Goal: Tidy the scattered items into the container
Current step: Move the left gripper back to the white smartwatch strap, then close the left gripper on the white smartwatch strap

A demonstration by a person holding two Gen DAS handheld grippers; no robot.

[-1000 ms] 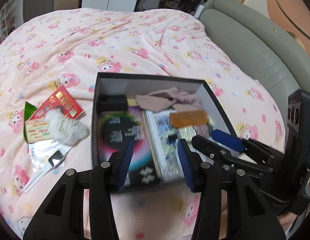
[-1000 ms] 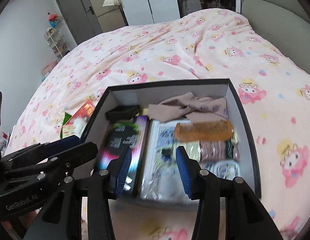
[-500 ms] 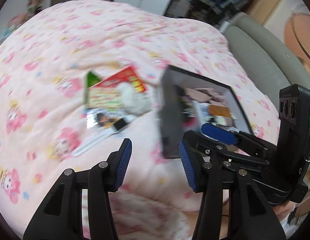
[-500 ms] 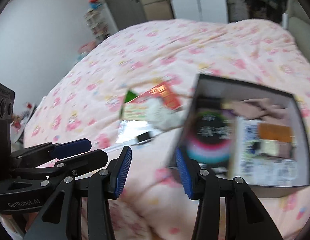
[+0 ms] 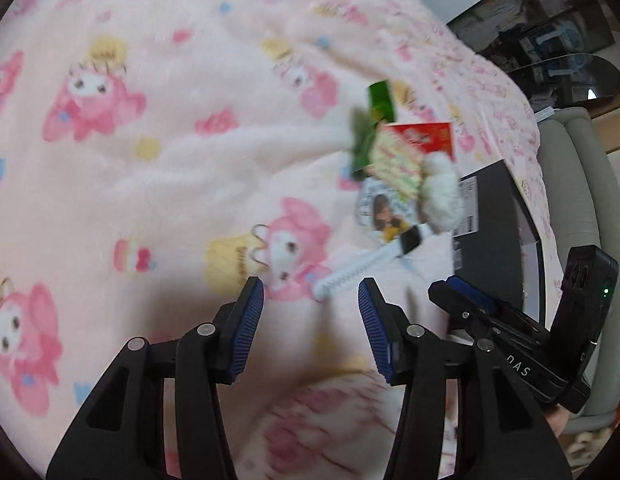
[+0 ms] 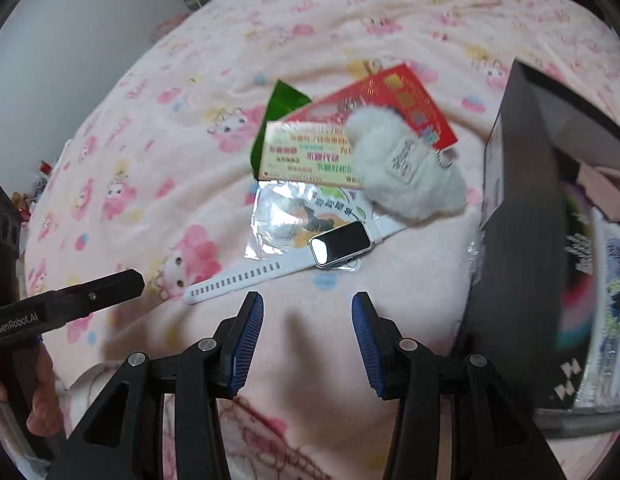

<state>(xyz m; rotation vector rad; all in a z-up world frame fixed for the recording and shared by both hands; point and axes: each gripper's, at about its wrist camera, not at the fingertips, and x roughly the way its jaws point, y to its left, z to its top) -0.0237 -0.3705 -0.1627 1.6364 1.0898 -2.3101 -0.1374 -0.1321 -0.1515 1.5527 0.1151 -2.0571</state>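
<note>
A black box (image 6: 522,216) with several items inside stands on the pink bed at the right. Left of it lies a pile: a white smartwatch (image 6: 334,246), a fluffy white keychain (image 6: 406,172), a red packet (image 6: 398,100), a yellow-pink card (image 6: 306,152), a green wrapper (image 6: 284,106) and a silvery sachet (image 6: 286,220). My right gripper (image 6: 308,336) is open and empty, just short of the watch strap. My left gripper (image 5: 310,316) is open and empty near the strap's end (image 5: 350,272); the pile (image 5: 406,168) and box (image 5: 494,224) lie beyond it.
The pink cartoon-print blanket (image 6: 158,152) covers the bed. A grey padded headboard (image 5: 574,184) stands behind the box. The left gripper's body (image 6: 70,300) shows at the left of the right wrist view, the right gripper's body (image 5: 522,344) at the right of the left wrist view.
Both grippers have swung left, away from the box and over to the pile of loose items. Both stay open and empty. The box now sits at the right edge of each view.
</note>
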